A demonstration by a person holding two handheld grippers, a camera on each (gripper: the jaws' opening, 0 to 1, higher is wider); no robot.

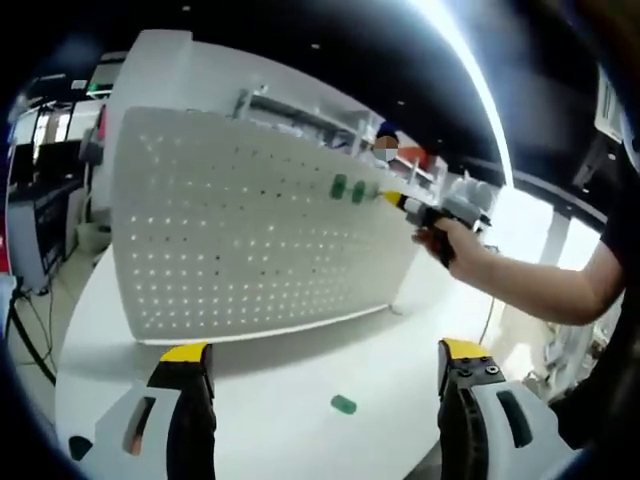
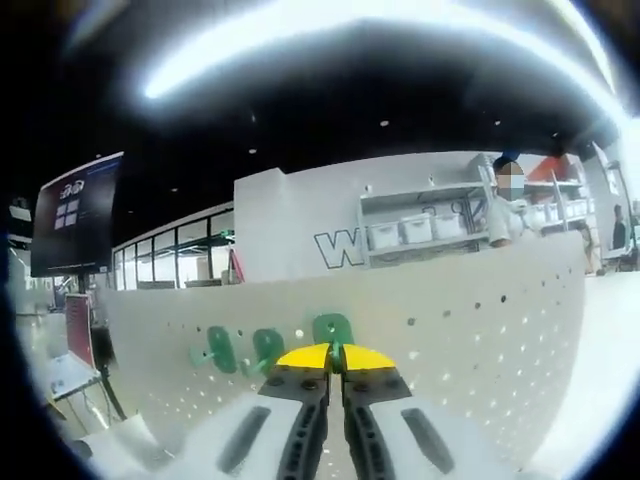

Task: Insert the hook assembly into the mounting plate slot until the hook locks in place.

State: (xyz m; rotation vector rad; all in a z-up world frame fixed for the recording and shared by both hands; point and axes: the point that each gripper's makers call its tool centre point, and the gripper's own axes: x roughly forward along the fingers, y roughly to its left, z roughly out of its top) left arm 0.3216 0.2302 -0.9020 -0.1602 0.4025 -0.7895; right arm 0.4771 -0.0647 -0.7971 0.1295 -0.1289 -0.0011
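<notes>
My right gripper (image 2: 335,358) has its yellow-tipped jaws closed together on a green hook (image 2: 332,328), pressed up against the white pegboard (image 2: 480,350) that serves as the mounting plate. I hold it by its lower part so the rounded green top stays free to meet the holes; I judge the hook is at or just entering its slot, though the jaws hide whether it has locked. Just to the left on the board sit two more green hooks (image 2: 242,348), already seated in the same row, which is why I am working at that height and beside them.

In the left gripper view the same scene shows from farther back: the right gripper (image 1: 410,206), gripped by a hand (image 1: 447,240), meets the pegboard (image 1: 250,230) close to the two mounted green hooks (image 1: 348,189). The board stands upright on the white surface (image 1: 300,380), so the push has to go straight into its face.

My left gripper (image 1: 325,360) hangs low with its jaws wide apart and empty, kept back so the whole board stays in sight. One spare green hook (image 1: 343,404) lies flat on the surface between those jaws, well apart from the board, waiting its turn. Shelves and a person stand behind.
</notes>
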